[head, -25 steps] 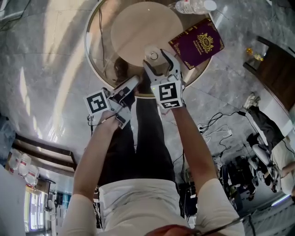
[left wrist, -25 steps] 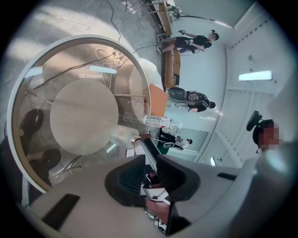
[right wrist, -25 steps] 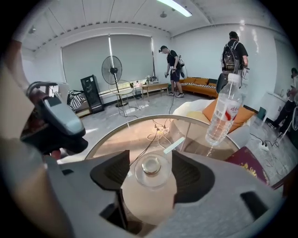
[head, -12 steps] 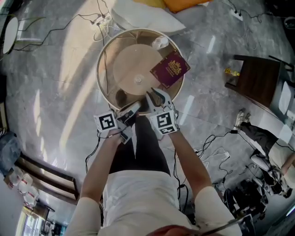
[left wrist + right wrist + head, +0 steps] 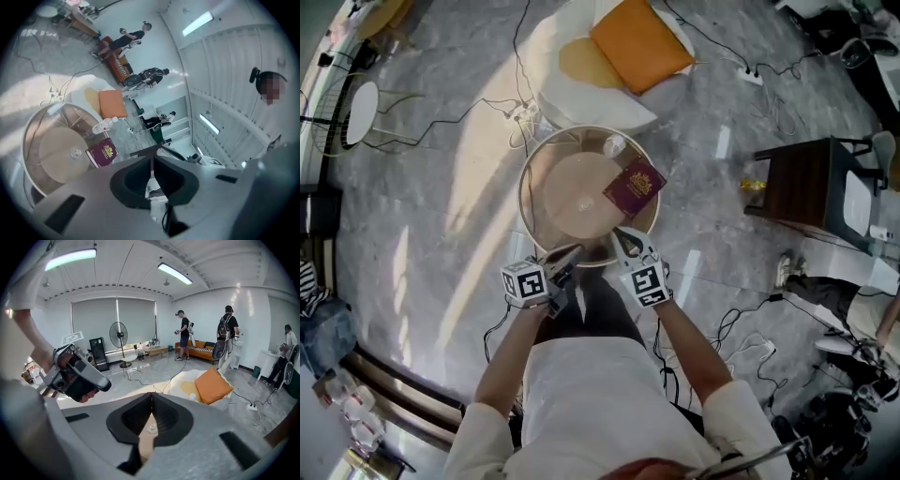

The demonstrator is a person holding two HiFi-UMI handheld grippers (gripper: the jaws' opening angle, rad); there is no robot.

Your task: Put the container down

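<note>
Container [image 5: 582, 201], small and clear, sits at the centre of the round glass-topped table [image 5: 528, 192], near the maroon booklet [image 5: 634, 185] and apart from it. Left gripper [image 5: 575, 251] and right gripper [image 5: 621, 236] are held over the near table edge, well clear of the container. Both jaw pairs have just closed fully, with nothing between them.

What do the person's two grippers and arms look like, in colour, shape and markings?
The left gripper and the right gripper are pale grey with black parts and narrow to slim fingers. Each carries a white cube printed with black square markers. The person wears a white shirt with short sleeves.
</note>
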